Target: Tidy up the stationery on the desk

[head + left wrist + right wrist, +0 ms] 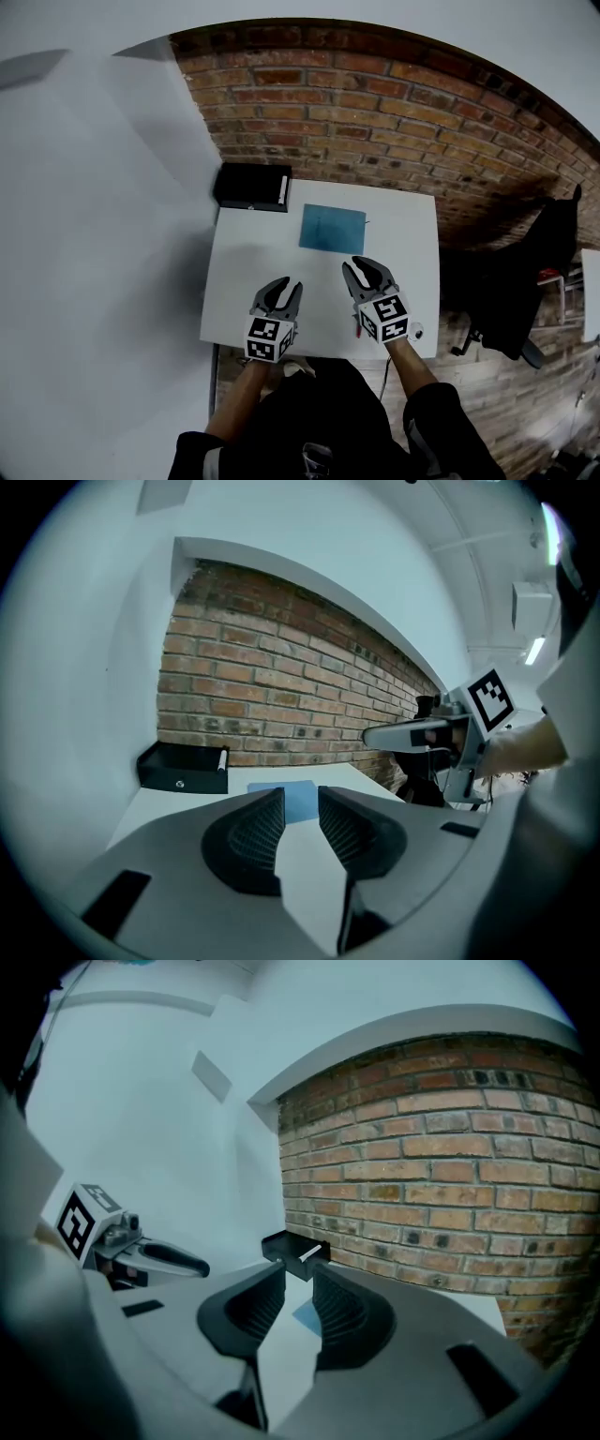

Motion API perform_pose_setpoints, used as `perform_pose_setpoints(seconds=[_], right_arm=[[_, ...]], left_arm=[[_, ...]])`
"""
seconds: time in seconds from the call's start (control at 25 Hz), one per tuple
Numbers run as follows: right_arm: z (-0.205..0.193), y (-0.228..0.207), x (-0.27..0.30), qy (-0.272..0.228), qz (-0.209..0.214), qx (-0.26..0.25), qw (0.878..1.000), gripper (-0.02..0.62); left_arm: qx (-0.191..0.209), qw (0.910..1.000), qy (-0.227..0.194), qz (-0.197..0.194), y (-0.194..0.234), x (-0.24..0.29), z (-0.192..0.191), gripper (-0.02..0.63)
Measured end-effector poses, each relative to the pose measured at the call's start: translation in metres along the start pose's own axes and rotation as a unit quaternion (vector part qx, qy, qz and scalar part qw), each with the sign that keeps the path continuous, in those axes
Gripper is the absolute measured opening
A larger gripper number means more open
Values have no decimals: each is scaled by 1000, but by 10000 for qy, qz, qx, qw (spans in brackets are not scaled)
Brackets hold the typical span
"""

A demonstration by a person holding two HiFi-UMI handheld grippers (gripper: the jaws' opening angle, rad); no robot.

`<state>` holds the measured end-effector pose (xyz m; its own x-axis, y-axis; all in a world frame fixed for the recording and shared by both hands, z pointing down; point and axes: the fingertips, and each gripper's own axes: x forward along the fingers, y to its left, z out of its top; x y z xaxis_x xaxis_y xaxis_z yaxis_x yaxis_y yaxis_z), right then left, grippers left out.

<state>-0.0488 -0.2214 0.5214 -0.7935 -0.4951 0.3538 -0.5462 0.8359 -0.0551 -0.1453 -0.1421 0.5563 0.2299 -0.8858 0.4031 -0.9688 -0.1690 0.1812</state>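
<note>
A white desk (pixel 244 272) bears a blue pad (pixel 332 229) near its far edge. At the back left corner sits a black box (pixel 246 186) with a white marker (pixel 283 190) lying along its right end. My left gripper (pixel 285 284) hovers over the near left of the desk, open, nothing between its jaws. My right gripper (pixel 360 265) stands beside it, just short of the pad, also open and empty. A small red pen (pixel 357 329) shows under the right gripper. In the left gripper view the pad (pixel 292 799) and box (pixel 180 769) lie ahead of the left gripper (pixel 300 822).
A brick wall (pixel 394 112) runs behind the desk and a white wall (pixel 103 234) along its left. A small white round thing (pixel 416 330) lies at the desk's near right corner. Something dark is draped over a chair (pixel 525 281) to the right.
</note>
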Motion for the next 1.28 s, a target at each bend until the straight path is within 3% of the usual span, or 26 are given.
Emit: perform_pose_setpoints(seconds=[0.24,0.72,0.88,1.08,1.28], right_arm=[[-3,-40,33,174,276,-94,9994,91],[-18,-97,90,539,1383,-503,9876,115],[-23,-114,114,603,1573,-606,9838,131],[-35,-129,145,790,1808,-836,9768,140],[-51,-138,172,1000,2003,-957,9699,144]], left_arm=[[-155,9996,204,81,0,48,4,121],[-834,9918,797,542,1,110,-24,138],[-1066,9868,1028,661,3,128,-36,138],[-1404,9815,1015,819,7,148,-46,147],[-2122,9653,993,1152,8,165,-62,183]])
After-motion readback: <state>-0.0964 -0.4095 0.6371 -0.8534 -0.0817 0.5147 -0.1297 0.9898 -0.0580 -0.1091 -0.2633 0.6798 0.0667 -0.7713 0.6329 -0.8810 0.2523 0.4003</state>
